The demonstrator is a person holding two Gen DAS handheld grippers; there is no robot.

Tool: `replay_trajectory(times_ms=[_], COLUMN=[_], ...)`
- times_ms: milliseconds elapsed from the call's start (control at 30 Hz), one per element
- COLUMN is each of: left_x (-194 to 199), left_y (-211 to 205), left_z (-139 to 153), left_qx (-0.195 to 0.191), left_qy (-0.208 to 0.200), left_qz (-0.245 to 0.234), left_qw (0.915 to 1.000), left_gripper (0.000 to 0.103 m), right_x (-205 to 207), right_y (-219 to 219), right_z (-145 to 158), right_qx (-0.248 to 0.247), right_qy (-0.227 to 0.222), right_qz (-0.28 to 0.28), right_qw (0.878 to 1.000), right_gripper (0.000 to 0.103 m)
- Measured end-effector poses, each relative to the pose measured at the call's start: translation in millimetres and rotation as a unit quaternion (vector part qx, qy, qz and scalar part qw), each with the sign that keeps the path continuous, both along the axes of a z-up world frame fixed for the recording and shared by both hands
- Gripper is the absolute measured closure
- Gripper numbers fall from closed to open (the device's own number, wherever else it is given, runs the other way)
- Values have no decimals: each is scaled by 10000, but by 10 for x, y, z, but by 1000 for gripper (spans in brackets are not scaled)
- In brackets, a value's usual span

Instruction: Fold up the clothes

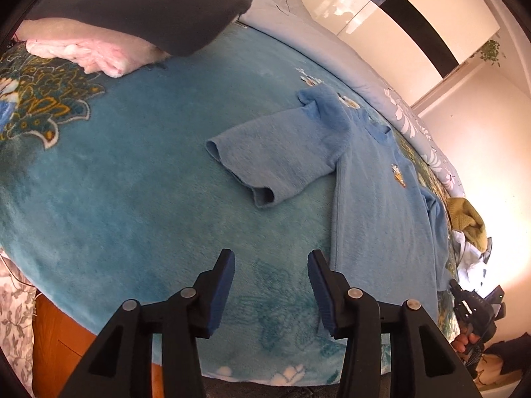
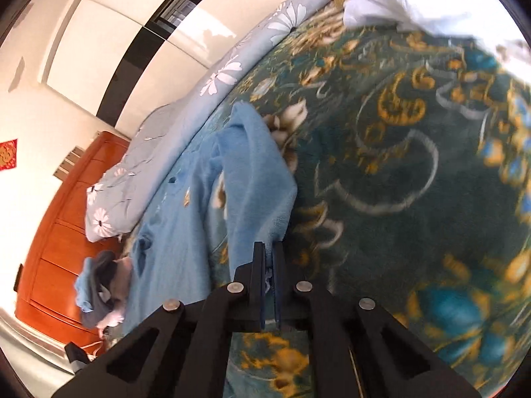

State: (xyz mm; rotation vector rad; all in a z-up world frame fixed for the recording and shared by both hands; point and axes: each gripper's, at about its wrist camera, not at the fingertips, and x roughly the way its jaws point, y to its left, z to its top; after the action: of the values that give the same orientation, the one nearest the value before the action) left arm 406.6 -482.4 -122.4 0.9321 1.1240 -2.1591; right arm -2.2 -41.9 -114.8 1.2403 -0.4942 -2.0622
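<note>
Light blue fuzzy shirt (image 1: 375,179) spread flat on blanket, front up, small embroidered patch on chest. One short sleeve (image 1: 265,162) stretched out sideways, cuff open. Opposite edge (image 2: 262,182) lifted, bunched in folds off blanket.

Bed blanket (image 1: 132,199) (teal, patterned) carries a blue sweater (image 1: 375,199), spread flat.

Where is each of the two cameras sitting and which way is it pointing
Left wrist: rides the left tongs, which are open and empty, above the teal blanket, looking toward the spread blue shirt; the person's other hand shows at the right edge.
Right wrist: rides the right tongs, shut on the shirt's edge, looking low along the bed toward a wooden cabinet.
Shared: both see the blue shirt, the blanket and the floral quilt.
</note>
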Motion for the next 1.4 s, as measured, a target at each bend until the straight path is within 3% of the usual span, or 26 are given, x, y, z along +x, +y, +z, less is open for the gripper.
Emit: replay_trajectory(times_ms=[100, 200, 333, 500, 633, 700, 767, 833, 967, 1100, 1233, 1333, 1400], left_x=[-5, -22, -101, -290, -420, -472, -532, -550, -381, -218, -336, -606, -877], left_y=[-127, -289, -500, -659, -680, -672, -676, -713, -882, -1023, -1116, -1158, -1138], left_z=[25, 17, -19, -149, -205, -198, -201, -180, 237, 1031, 1579, 1831, 1980], left_qx=[-102, -119, -84, 114, 75, -68, -136, -83, -521, -1455, -2061, -2194, -2123], left_qy=[-46, -63, -127, -192, -79, -73, -99, -18, 135, 332, 153, 0, 90], left_qz=[109, 294, 503, 539, 595, 613, 613, 684, 1043, 1222, 1184, 1092, 873], left_qw=[9999, 9995, 9986, 9983, 9982, 9981, 9980, 9976, 9931, 9812, 9712, 9695, 9733], left_gripper=[53, 53, 53, 53, 53, 57, 97, 98, 98, 98, 98, 98, 98], right_x=[-221, -474, -778, -780, -438, -249, -64, 74, 273, 371, 399, 449, 462], right_y=[280, 584, 755, 642, 527, 413, 290, 196, 81, -22, -145, -248, -301], right_z=[257, 497, 513, 477, 653, 771, 884, 965, 1027, 952, 787, 676, 604], right_qx=[671, 1188, 1429, 1752, 1886, 2015, 2145, 2107, 2047, 2062, 1837, 1713, 1671], right_qy=[576, 1107, 1072, 1102, 1520, 1827, 2137, 2288, 2377, 2332, 2076, 1972, 1898], right_qz=[-412, -1013, -1397, -1485, -1437, -1372, -1304, -1192, -858, -660, -432, -231, -103], right_qw=[9952, 9815, 9739, 9670, 9595, 9525, 9441, 9429, 9456, 9480, 9599, 9650, 9674], right_gripper=[99, 99, 99, 97, 77, 74, 67, 63, 63, 63, 63, 63, 63])
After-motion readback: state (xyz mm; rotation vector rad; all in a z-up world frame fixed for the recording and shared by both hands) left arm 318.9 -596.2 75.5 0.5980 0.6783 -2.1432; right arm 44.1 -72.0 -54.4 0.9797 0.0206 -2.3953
